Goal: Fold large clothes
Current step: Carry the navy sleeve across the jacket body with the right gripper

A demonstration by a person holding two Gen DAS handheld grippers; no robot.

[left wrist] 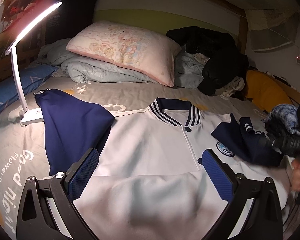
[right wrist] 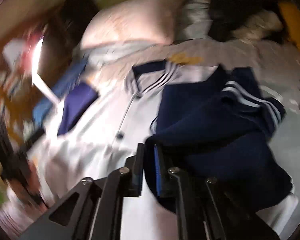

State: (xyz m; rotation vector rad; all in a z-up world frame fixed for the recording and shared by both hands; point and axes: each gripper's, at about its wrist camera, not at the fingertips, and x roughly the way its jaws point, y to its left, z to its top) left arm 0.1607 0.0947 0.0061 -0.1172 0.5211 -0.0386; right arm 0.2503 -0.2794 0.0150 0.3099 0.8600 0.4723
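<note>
Jacket lies buttoned on the bed. Right gripper pinches one navy sleeve inward; left gripper gapes empty, other sleeve unfolded.

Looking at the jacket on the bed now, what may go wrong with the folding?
1. The navy sleeve lies bunched on the white jacket, so the fold may stay lumpy.
2. The right hand-held gripper seems to pinch sleeve fabric; pulling could drag the jacket askew.
3. The other sleeve touches the lamp base and may disturb it.

Our left hand-held gripper, black angled arms, 2 blue textured pads, silver screws, our right hand-held gripper, same black frame.
</note>
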